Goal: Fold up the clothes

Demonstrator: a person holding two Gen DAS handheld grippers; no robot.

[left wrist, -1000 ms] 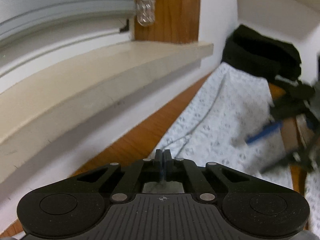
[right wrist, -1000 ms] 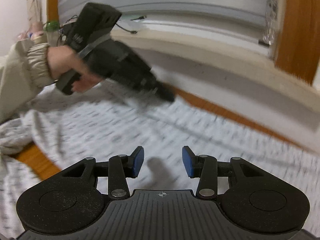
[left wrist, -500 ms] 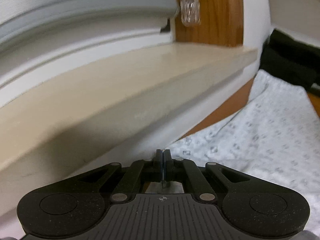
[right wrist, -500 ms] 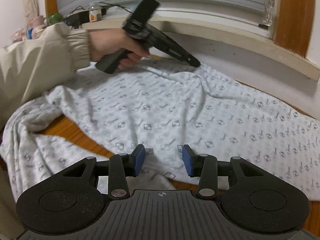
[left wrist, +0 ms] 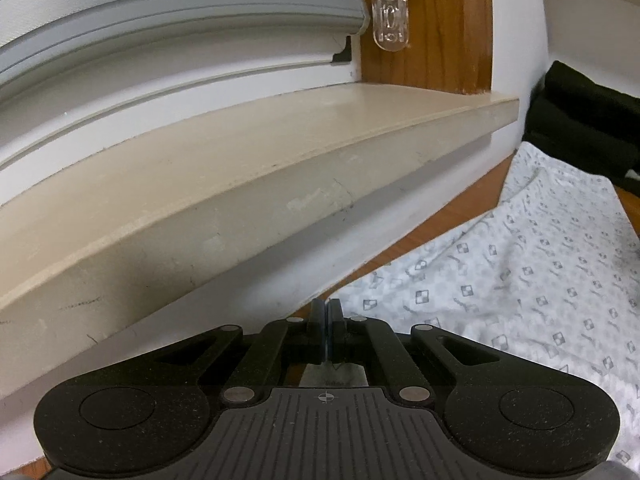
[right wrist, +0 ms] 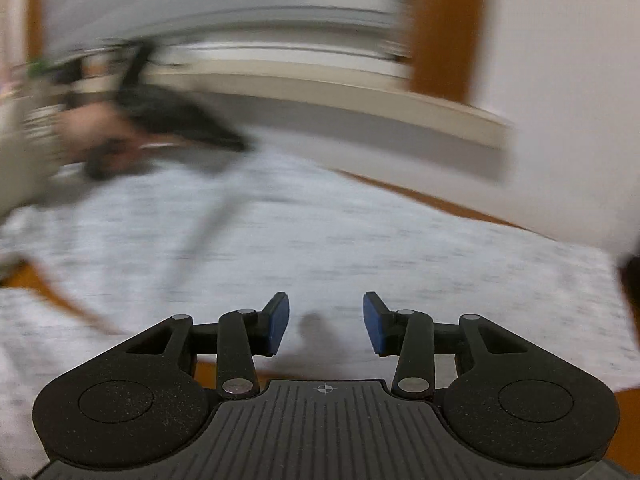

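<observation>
Swinging rightward since half a second ago, the right claw [right wrist: 325,322] gapes wide over patterned pyjamas [right wrist: 320,248]; the left claw [left wrist: 325,334] stays pinched on their edge.

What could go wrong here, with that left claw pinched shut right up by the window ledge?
The left gripper sits close under the window sill, so lifting the patterned garment might knock it against the ledge. Whether its shut jaws really hold cloth is unclear; an edge may slip free. The right gripper is open above the garment in a motion-blurred view, so a hurried grab could bunch the fabric.
</observation>
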